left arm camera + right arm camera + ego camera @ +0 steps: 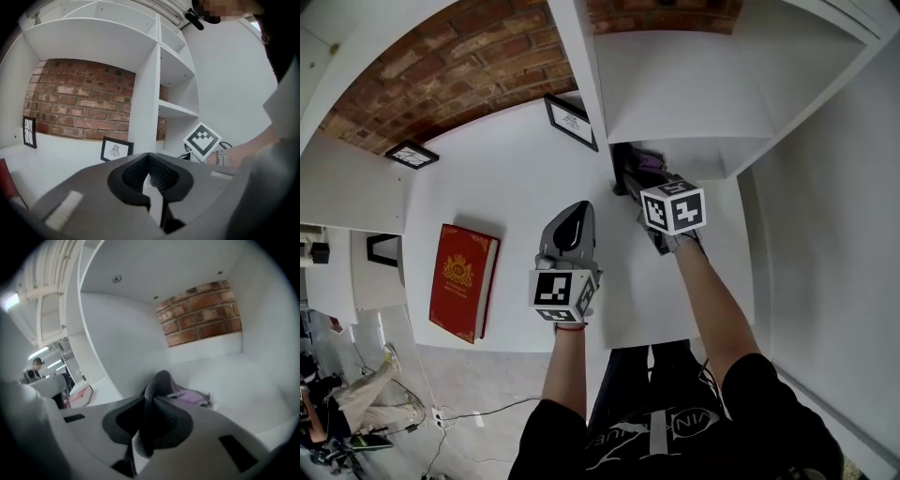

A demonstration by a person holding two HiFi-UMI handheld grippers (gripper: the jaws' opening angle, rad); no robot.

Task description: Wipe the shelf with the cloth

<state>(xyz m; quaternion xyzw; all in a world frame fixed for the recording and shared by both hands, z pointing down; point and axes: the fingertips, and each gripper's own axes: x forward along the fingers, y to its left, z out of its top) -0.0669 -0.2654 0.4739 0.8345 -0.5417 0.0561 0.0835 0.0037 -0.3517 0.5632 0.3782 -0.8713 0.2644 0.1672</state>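
Note:
A grey and purple cloth (636,167) lies bunched on the white shelf floor (239,376) just inside the right-hand compartment, under an upper board (684,94). My right gripper (631,183) is shut on the cloth; in the right gripper view a dark grey fold (161,383) rises between the pads and purple fabric (193,397) trails onto the shelf beyond the right gripper (152,398). My left gripper (576,214) hovers over the white surface to the left, apart from the cloth. The left gripper (149,159) has its pads meeting with nothing held.
A white upright divider (579,75) separates the compartments. A small framed picture (572,122) leans by it and another frame (411,155) stands further left. A red book (461,281) lies near the front left edge. The back wall is brick (201,312).

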